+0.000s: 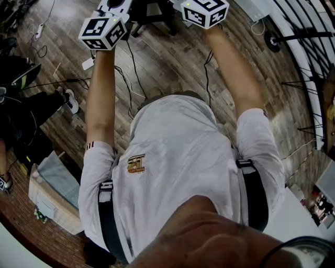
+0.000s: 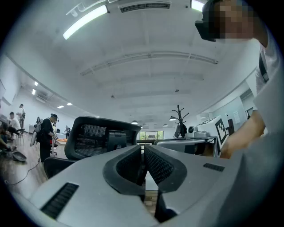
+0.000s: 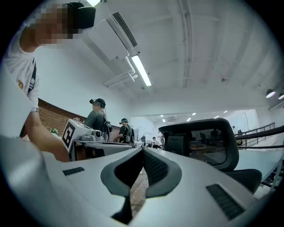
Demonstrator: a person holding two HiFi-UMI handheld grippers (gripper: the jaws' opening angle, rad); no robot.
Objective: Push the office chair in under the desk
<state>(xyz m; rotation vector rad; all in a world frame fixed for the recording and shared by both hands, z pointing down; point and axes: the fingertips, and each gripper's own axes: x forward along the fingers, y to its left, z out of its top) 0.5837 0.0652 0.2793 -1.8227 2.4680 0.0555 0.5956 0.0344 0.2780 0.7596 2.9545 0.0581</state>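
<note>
The office chair's black mesh back [image 2: 101, 139] rises just ahead of my left gripper [image 2: 143, 147], up and to the left of its jaws. My right gripper [image 3: 143, 150] sees the same chair back [image 3: 208, 142] up and to its right. Both pairs of jaws are shut, tips together, with nothing between them and no contact with the chair showing. In the head view both arms reach forward; the marker cubes [image 1: 103, 31] [image 1: 205, 11] sit either side of the chair's black base [image 1: 153, 14]. The fingertips are cut off by that view's top edge. Each gripper view shows the other gripper [image 2: 208, 133] [image 3: 82, 133].
Cables [image 1: 131, 78] trail over the wood floor in front of me. A seated person's shoe [image 1: 71, 101] and an open box [image 1: 52, 194] are at the left, and a black railing [image 1: 306, 57] at the right. Other people [image 2: 46, 135] [image 3: 95, 117] stand in the room.
</note>
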